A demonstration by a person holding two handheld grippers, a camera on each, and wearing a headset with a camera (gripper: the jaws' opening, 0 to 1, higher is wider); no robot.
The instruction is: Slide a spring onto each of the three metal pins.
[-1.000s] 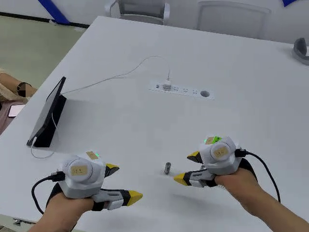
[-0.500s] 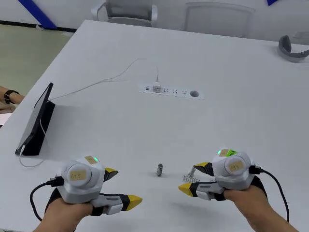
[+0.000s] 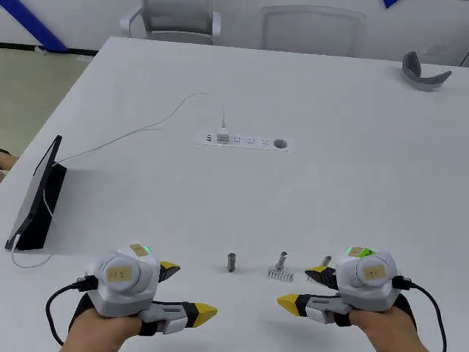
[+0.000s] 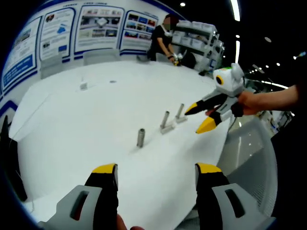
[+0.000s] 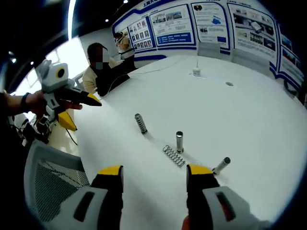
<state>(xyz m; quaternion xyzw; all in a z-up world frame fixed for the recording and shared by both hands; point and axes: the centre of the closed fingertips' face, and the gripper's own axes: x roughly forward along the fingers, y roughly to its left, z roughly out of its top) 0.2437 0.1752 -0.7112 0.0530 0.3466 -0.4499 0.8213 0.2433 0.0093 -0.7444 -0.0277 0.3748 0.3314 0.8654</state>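
Note:
Three short metal pins stand near the table's front edge. The left pin [image 3: 231,262] [image 5: 140,123] [image 4: 141,137] wears a spring. The middle pin [image 3: 281,259] [image 5: 179,142] is bare, and a loose spring [image 3: 280,274] [image 5: 173,155] lies flat at its foot. A third bare pin [image 3: 326,260] [image 5: 221,165] stands beside my right gripper's far fingertip. My right gripper [image 3: 300,286] [image 5: 154,171] is open and holds nothing, just right of the pins. My left gripper [image 3: 187,291] [image 4: 156,170] is open and holds nothing, left of the pins.
A white power strip [image 3: 243,140] with a plugged cable lies mid-table. A dark tablet [image 3: 33,198] stands at the left edge. A grey headband [image 3: 421,73] rests far right. Chairs [image 3: 172,18] stand behind the table. A seated person [image 5: 98,67] is at the table's side.
My right gripper has drawn back to the right, off the pins, uncovering two bare pins and the loose spring. The left gripper has barely moved. The camera has shifted.

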